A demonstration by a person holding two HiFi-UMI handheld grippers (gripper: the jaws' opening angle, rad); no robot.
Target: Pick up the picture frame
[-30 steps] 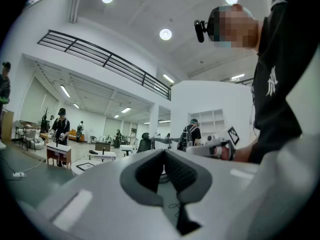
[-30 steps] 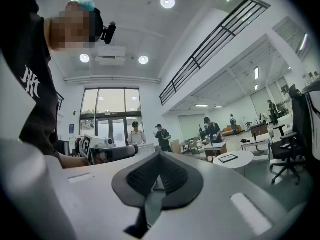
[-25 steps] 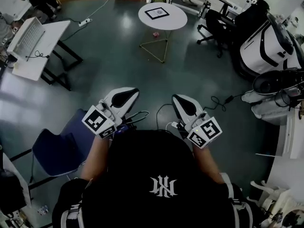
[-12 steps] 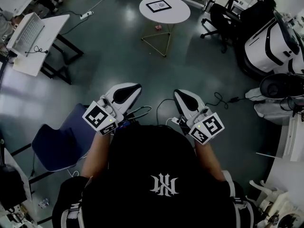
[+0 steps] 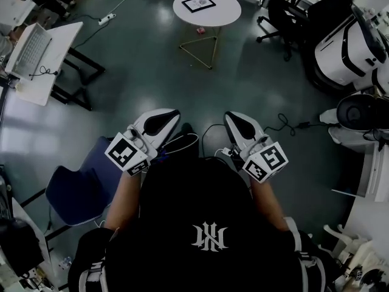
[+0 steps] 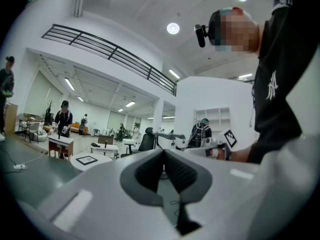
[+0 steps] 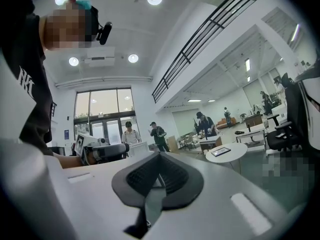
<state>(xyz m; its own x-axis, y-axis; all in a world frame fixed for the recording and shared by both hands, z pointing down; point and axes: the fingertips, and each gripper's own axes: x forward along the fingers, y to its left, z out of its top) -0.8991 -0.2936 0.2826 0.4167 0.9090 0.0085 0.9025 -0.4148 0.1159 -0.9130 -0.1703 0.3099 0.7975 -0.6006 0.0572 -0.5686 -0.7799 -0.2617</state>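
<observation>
The left gripper (image 5: 163, 119) has its jaws pressed together with nothing between them; the left gripper view shows the two dark pads (image 6: 176, 170) meeting along one seam. The right gripper (image 5: 238, 121) is just as tightly closed and empty, its pads (image 7: 172, 174) touching. Both point level and forward, side by side in front of the person's black shirt (image 5: 206, 224). A bare forearm runs back from each, and the tips are angled slightly away from each other. The left marker cube (image 5: 127, 156) and the right marker cube (image 5: 265, 162) sit at the rear of the grippers, facing up toward the head camera.

Against the frame from a second ago, both pairs of jaws remain closed and the grippers keep nearly the same spot in the head view. The round table (image 5: 222, 14) now sits higher in the view, nearer the top edge.

The picture frame (image 5: 199, 3) lies flat on that round white table, well apart from both grippers and ahead of them across the open grey floor (image 5: 146, 72). Each gripper view also shows it small on the tabletop.

There are two grippers, two marker cubes, one picture frame, one round table, and one blue chair (image 5: 79, 187) beside the person's left arm.
</observation>
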